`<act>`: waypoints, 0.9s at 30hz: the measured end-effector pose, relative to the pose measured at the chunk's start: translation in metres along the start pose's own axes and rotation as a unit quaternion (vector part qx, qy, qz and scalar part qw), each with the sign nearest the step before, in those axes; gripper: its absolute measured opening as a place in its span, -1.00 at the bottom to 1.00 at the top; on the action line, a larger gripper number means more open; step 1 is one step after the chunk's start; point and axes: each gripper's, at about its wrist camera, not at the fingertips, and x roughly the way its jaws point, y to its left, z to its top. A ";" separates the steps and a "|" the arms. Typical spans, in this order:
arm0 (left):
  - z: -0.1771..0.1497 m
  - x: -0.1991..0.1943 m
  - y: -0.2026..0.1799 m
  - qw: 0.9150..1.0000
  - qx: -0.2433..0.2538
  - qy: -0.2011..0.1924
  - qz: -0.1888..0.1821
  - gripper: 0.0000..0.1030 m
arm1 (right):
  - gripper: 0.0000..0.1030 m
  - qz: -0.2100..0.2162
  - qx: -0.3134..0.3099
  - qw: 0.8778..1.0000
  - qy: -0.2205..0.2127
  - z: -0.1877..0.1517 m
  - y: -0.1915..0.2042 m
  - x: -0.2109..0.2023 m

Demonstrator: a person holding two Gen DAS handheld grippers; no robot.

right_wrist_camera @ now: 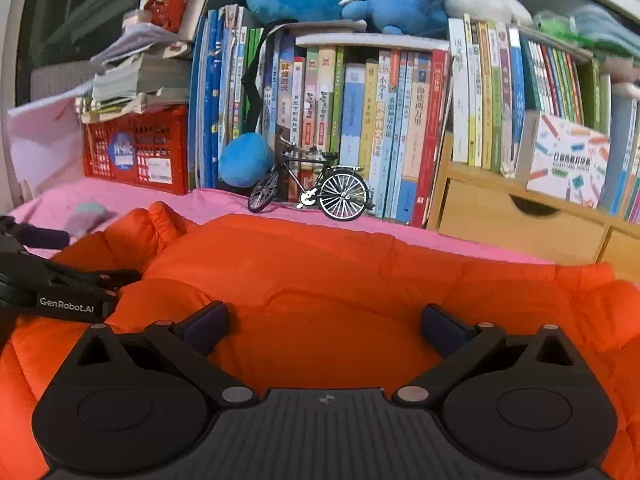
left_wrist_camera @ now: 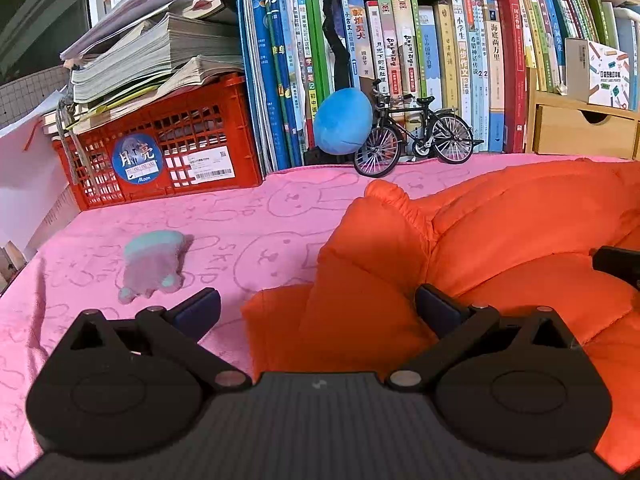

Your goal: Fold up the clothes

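An orange puffy jacket [left_wrist_camera: 480, 240] lies spread on the pink rabbit-print cloth [left_wrist_camera: 224, 216], a folded sleeve at its left end. My left gripper [left_wrist_camera: 318, 306] is open, hovering over the jacket's left edge; its fingers are wide apart with nothing pinched between them. In the right wrist view the jacket [right_wrist_camera: 320, 272] fills the foreground. My right gripper [right_wrist_camera: 324, 326] is open above the jacket's middle, its pads clear of the fabric. The left gripper [right_wrist_camera: 60, 280] shows at the left edge of that view, and a tip of the right gripper [left_wrist_camera: 616, 264] appears at the far right of the left wrist view.
A small teal and pink plush [left_wrist_camera: 154, 264] lies on the cloth to the left. At the back stand a red crate [left_wrist_camera: 160, 152] under stacked papers, a blue plush ball [left_wrist_camera: 344, 120], a model bicycle [left_wrist_camera: 416, 136], rows of books [left_wrist_camera: 440, 72] and wooden drawers [left_wrist_camera: 580, 128].
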 end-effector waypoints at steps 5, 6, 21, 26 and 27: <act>0.000 -0.001 0.000 1.000 -0.001 0.000 -0.001 1.00 | 1.00 0.004 -0.011 1.000 0.009 -0.002 -0.002 0.000; 0.000 0.000 0.001 1.000 -0.004 0.001 -0.004 1.00 | 1.00 0.005 -0.010 1.000 0.012 -0.001 -0.005 0.001; 0.000 0.000 0.006 0.999 -0.017 -0.001 -0.029 1.00 | 0.98 -0.134 0.039 0.990 0.019 -0.041 -0.107 -0.039; 0.000 -0.002 0.009 0.999 -0.024 -0.002 -0.034 1.00 | 0.98 -0.161 0.064 0.984 0.027 -0.052 -0.127 -0.047; 0.000 -0.004 0.009 0.999 -0.021 -0.005 -0.029 1.00 | 0.98 -0.158 0.076 0.984 0.031 -0.054 -0.133 -0.048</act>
